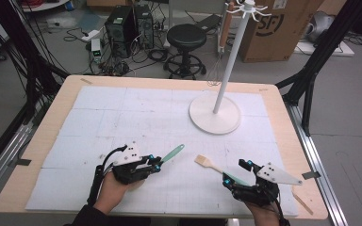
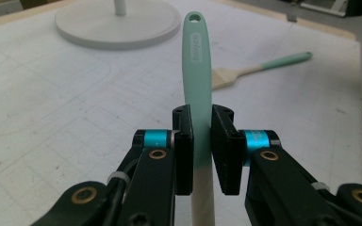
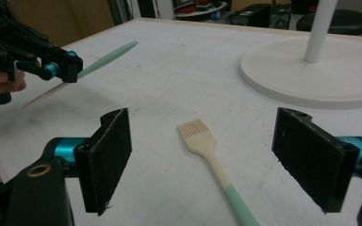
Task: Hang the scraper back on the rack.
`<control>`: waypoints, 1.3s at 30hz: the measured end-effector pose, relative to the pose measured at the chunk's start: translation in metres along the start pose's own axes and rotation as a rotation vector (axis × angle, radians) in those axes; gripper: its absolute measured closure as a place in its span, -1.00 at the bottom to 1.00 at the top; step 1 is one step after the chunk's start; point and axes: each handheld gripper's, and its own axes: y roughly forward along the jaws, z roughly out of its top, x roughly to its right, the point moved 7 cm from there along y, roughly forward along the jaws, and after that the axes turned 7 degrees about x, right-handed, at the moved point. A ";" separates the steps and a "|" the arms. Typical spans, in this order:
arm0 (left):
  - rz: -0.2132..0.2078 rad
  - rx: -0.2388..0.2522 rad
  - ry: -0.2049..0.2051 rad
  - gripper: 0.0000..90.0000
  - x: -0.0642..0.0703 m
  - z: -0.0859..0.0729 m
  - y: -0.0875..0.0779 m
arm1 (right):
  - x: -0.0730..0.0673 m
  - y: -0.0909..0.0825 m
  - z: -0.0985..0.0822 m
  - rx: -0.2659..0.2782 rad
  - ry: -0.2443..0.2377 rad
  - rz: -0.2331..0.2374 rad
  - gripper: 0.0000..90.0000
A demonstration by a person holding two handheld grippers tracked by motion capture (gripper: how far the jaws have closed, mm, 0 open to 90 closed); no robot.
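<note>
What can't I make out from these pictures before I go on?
- Head of the mint-handled cream utensil in the left tool: cut off by the bottom edge in the left gripper view, hidden by the tool and hand in the high view.
- Handle end of the cream-bristled pastry brush: cut off by the bottom edge in the right gripper view, behind the right tool in the high view.

Matt mint silicone spatula handle [image 2: 197, 70], pale-bristled brush [image 3: 212, 153], matt white stand base [image 1: 215, 115]
</note>
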 end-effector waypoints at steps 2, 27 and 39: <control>-0.007 0.029 0.001 0.77 0.004 0.005 -0.003 | -0.004 0.005 0.002 -0.002 -0.001 0.020 -0.57; -0.080 0.217 0.104 0.77 0.047 0.043 -0.017 | -0.078 0.062 0.055 0.052 0.017 0.316 -0.30; -0.112 0.231 0.108 0.77 0.059 0.042 -0.010 | -0.093 0.062 0.063 0.068 0.028 0.400 -0.03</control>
